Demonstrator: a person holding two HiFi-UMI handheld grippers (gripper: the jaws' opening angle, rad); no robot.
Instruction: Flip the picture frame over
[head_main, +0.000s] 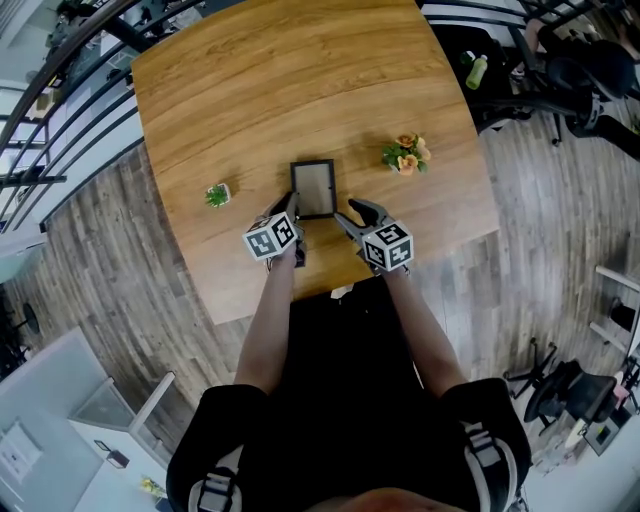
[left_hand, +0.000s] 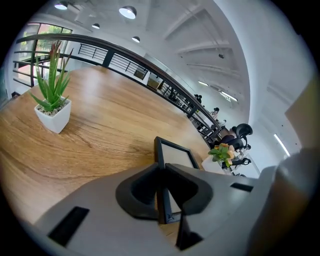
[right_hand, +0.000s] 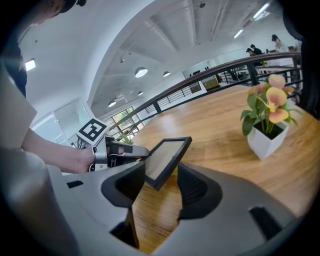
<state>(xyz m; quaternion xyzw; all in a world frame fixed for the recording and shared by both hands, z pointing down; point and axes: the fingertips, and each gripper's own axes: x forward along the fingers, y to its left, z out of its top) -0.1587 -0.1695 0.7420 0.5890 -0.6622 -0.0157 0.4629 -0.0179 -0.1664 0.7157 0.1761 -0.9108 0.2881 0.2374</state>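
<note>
the picture frame (head_main: 314, 188) is mid-worktop (head_main: 300, 80), tilted; the left gripper (head_main: 290, 213) pinches its 7 o'clock edge, fingers nearly closed on it; the right gripper (head_main: 352, 214) waits at 5 o'clock, fingers wide apart and empty; hold the pinch firm, roll slowly, and have the right fingers steady the far edge.

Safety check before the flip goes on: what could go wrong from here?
1. The left gripper pinches only a thin edge of the picture frame, which is tilted up from the table. It could slip and drop.
2. The right gripper is open around the frame's corner without gripping, so it gives no support. Closing off-centre might knock the frame loose.
</note>
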